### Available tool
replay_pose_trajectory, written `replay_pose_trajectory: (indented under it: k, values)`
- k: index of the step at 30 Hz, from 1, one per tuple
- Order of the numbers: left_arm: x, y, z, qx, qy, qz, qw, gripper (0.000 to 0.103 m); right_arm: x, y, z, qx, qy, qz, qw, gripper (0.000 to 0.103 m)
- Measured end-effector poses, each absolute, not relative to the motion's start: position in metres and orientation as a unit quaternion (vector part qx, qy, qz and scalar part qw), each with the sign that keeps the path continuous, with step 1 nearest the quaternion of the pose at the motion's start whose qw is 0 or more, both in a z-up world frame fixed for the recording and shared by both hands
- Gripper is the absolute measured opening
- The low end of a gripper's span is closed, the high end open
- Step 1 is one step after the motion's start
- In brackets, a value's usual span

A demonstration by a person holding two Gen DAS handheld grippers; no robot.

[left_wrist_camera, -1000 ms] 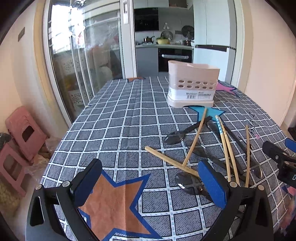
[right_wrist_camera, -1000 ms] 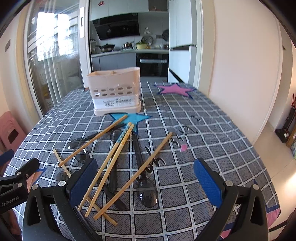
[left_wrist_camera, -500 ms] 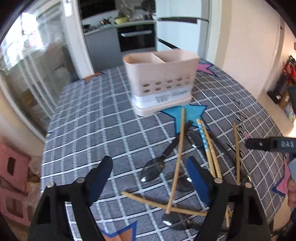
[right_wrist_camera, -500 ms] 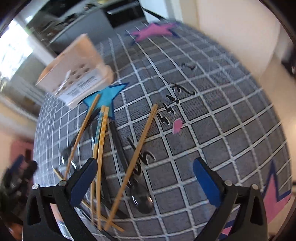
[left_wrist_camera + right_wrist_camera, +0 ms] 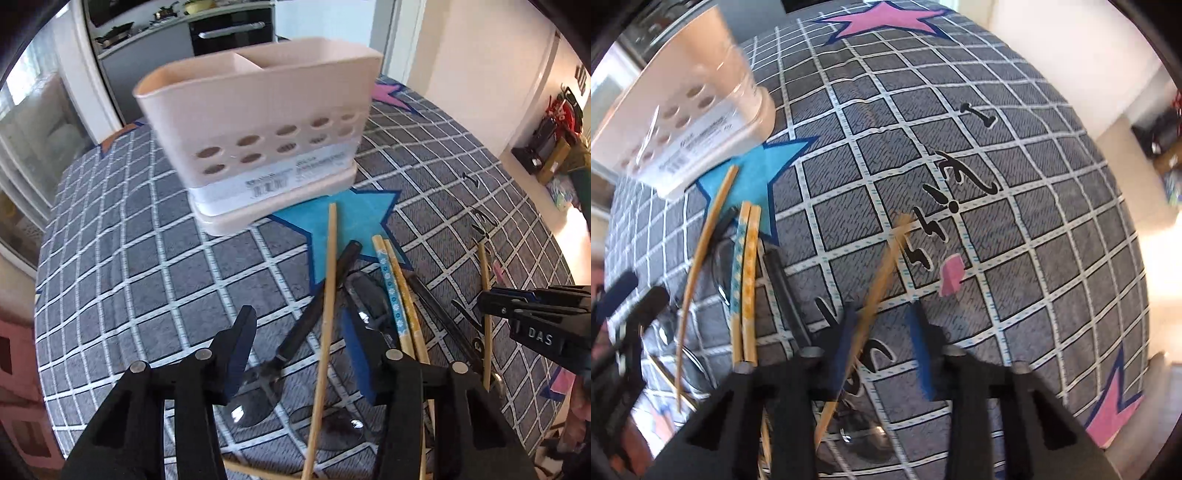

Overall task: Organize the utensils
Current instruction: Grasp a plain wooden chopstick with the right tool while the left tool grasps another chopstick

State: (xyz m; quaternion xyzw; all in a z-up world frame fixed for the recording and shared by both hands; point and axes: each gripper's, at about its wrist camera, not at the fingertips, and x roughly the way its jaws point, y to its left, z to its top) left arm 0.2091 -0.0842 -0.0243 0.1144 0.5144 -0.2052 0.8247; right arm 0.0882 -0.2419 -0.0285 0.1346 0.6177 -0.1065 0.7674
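Observation:
A beige two-compartment utensil holder (image 5: pixel 258 140) stands on the checked tablecloth (image 5: pixel 147 266); it also shows in the right wrist view (image 5: pixel 683 110). Several wooden chopsticks and dark spoons lie in a heap in front of it. My left gripper (image 5: pixel 299 350) is open low over the heap, its fingers straddling a black-handled spoon (image 5: pixel 314 314) and a plain chopstick (image 5: pixel 327 314). My right gripper (image 5: pixel 882 347) is open, its fingers either side of a lone chopstick (image 5: pixel 882 273); it also shows at the right of the left wrist view (image 5: pixel 535 314).
Two patterned chopsticks (image 5: pixel 744 280) lie side by side left of the lone one. A blue star patch (image 5: pixel 351 218) lies under the heap's far end. The table edge curves away on the right (image 5: pixel 1137 332), with floor beyond.
Both grippers dropped and moved forward onto the heap, and both jaws narrowed. The left now straddles the spoon and chopstick; the right straddles the lone chopstick.

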Motion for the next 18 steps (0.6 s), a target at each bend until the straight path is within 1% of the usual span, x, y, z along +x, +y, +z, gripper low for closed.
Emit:
replay_pose_trajectory:
  k: [2, 3, 8, 10, 11, 13, 16, 17, 18]
  values:
    - [0.214, -0.092, -0.027, 0.120, 0.516, -0.209, 0.822, 0.078, 0.082, -0.250, -0.027, 0.153, 0.614, -0.094, 0.768, 0.007]
    - [0.216, -0.096, -0.029, 0.123, 0.517, -0.211, 0.820, 0.078, 0.078, -0.254, -0.026, 0.164, 0.612, -0.086, 0.769, 0.007]
    - [0.225, -0.111, -0.040, 0.135, 0.535, -0.221, 0.805, 0.078, 0.060, -0.272, -0.029, 0.194, 0.597, -0.048, 0.777, 0.007]
    - [0.230, -0.113, -0.043, 0.125, 0.539, -0.223, 0.802, 0.078, 0.054, -0.276, -0.025, 0.196, 0.590, -0.037, 0.783, 0.007]
    - [0.233, -0.114, -0.044, 0.119, 0.544, -0.225, 0.800, 0.076, 0.052, -0.279, -0.023, 0.198, 0.587, -0.031, 0.785, 0.007]
    - [0.238, -0.115, -0.045, 0.108, 0.554, -0.227, 0.794, 0.065, 0.045, -0.284, -0.020, 0.203, 0.582, -0.020, 0.787, 0.007]
    - [0.243, -0.116, -0.051, 0.102, 0.568, -0.229, 0.784, 0.060, 0.040, -0.293, -0.018, 0.217, 0.575, -0.006, 0.789, 0.007]
    - [0.243, -0.117, -0.051, 0.106, 0.564, -0.229, 0.786, 0.047, 0.036, -0.294, -0.012, 0.220, 0.573, -0.002, 0.789, 0.007]
    - [0.244, -0.118, -0.051, 0.105, 0.566, -0.235, 0.783, 0.045, 0.035, -0.297, -0.010, 0.222, 0.571, 0.002, 0.790, 0.007]
